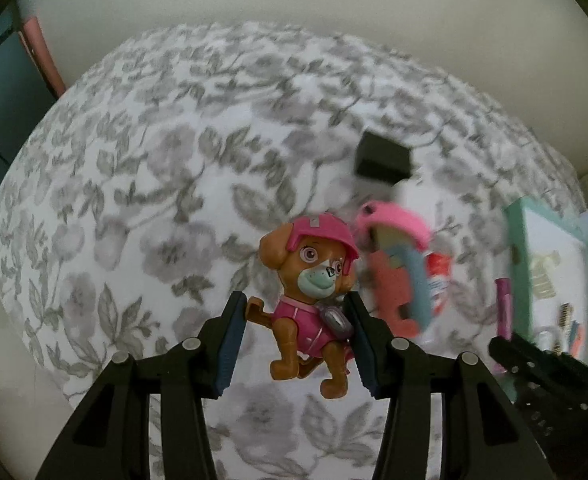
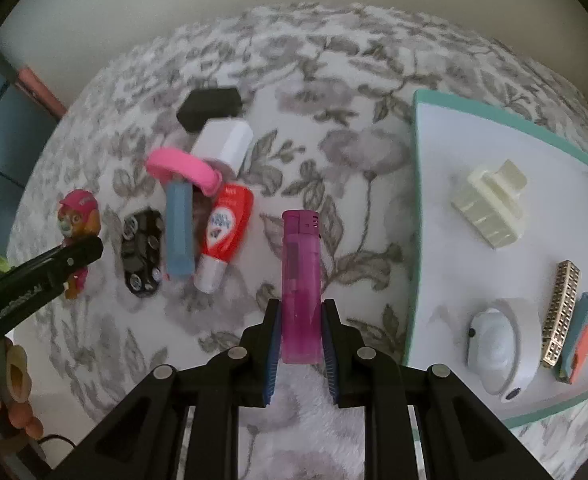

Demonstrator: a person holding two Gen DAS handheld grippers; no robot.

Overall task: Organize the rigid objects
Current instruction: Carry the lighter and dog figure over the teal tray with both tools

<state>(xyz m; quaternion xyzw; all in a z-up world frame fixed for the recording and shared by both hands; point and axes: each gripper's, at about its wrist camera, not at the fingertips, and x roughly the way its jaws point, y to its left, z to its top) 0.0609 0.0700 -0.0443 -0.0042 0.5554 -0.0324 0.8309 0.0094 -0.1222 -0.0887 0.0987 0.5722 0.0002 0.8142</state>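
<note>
My left gripper [image 1: 295, 320] is shut on a brown toy dog with a pink helmet [image 1: 313, 284] and holds it above the floral cloth; the dog also shows in the right wrist view [image 2: 77, 216] with the left gripper's finger across it. My right gripper [image 2: 301, 320] is shut on a purple lighter [image 2: 299, 284], which points forward above the cloth. A white tray with a teal rim [image 2: 433, 200] lies to the right of the lighter.
On the tray lie a cream hair claw [image 2: 491, 204], a white device [image 2: 493, 350], a gold barrette [image 2: 561, 312] and a teal and orange item [image 2: 581, 338]. On the cloth lie a black block [image 2: 210, 110], white box [image 2: 224, 140], pink band [image 2: 184, 168], blue stick [image 2: 178, 232], red tube [image 2: 224, 232] and black toy car underside [image 2: 142, 252].
</note>
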